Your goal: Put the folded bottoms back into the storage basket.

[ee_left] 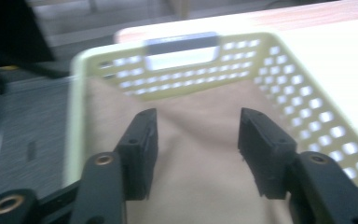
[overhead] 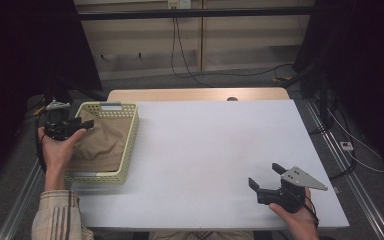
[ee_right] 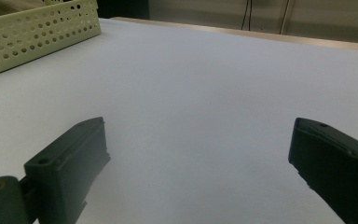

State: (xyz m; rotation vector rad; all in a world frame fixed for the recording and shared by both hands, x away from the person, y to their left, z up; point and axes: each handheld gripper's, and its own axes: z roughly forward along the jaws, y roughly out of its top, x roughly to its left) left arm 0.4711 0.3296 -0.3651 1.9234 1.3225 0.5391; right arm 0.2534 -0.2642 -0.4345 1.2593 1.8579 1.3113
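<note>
A pale yellow perforated basket (overhead: pixel 131 140) stands at the left edge of the white table and holds a folded tan cloth (overhead: pixel 102 145). My left gripper (overhead: pixel 84 123) hovers over the basket's left side. In the left gripper view its jaws (ee_left: pixel 198 123) stand apart above the cloth (ee_left: pixel 196 158), with nothing pressed between the pads, and the basket's far wall (ee_left: pixel 186 70) lies beyond. My right gripper (overhead: pixel 264 175) rests low over the table's near right part. Its jaws (ee_right: pixel 198 135) are wide open over bare tabletop.
The white tabletop (overhead: pixel 210 145) spreads between the basket and the right gripper. A corner of the basket (ee_right: pixel 32 32) shows at the upper left of the right gripper view. Cables hang behind the table's far wooden edge (overhead: pixel 195 94).
</note>
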